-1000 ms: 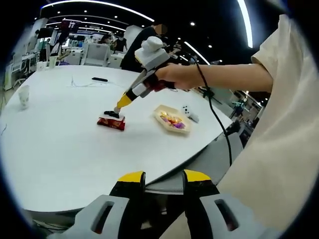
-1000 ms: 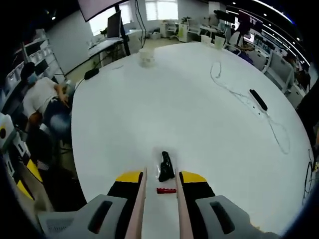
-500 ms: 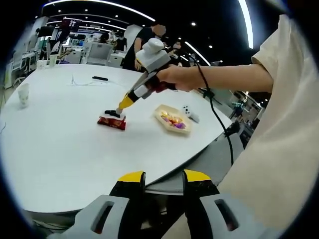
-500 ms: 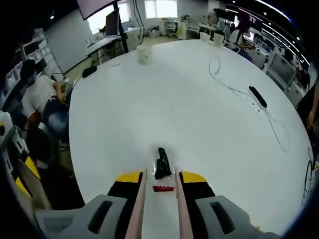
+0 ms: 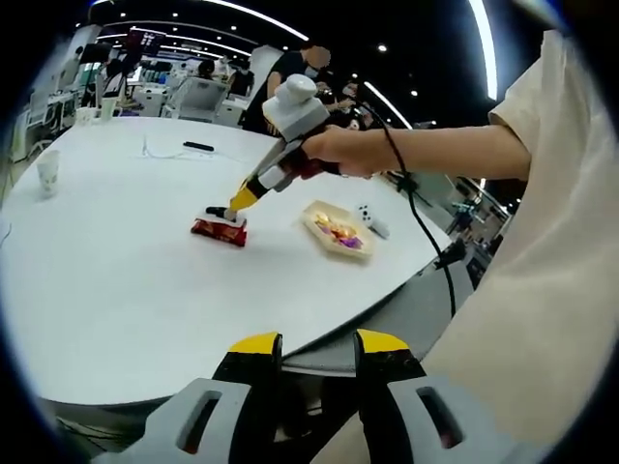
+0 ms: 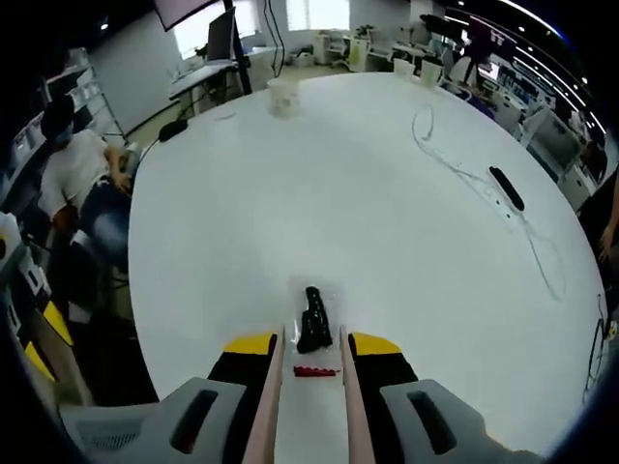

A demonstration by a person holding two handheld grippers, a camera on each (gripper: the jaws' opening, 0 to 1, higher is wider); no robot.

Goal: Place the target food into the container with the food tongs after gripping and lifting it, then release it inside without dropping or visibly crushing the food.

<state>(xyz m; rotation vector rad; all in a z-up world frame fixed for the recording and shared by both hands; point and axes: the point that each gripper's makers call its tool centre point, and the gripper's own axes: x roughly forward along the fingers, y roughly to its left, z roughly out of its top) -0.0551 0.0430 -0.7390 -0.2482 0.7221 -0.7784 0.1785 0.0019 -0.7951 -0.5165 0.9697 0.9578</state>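
In the left gripper view the left gripper (image 5: 317,350) hangs off the near edge of the white round table (image 5: 116,290), its yellow-tipped jaws parted with nothing between them. Across the table the right gripper (image 5: 230,207), held in the person's hand (image 5: 334,155), points down at a red snack packet (image 5: 220,229) that lies toward the middle of the table top; its tip is at the packet's upper side, but whether it touches cannot be told. Just beside the packet, nearer the table's right edge, sits a pale shallow tray (image 5: 334,228) with wrapped sweets in it, and a small white die-like object (image 5: 364,213) lies just beyond the tray. A paper cup (image 5: 46,172) stands near the far left edge, and a dark remote (image 5: 199,147) with a thin cable lies toward the far edge.

In the right gripper view the tongs (image 6: 308,387) run forward between the right gripper's jaws, which clamp them; the two pale blades stand slightly apart. The red snack packet (image 6: 314,371) lies between the blade tips, and a black clip-like piece (image 6: 312,326) lies on the table (image 6: 387,232) just past it
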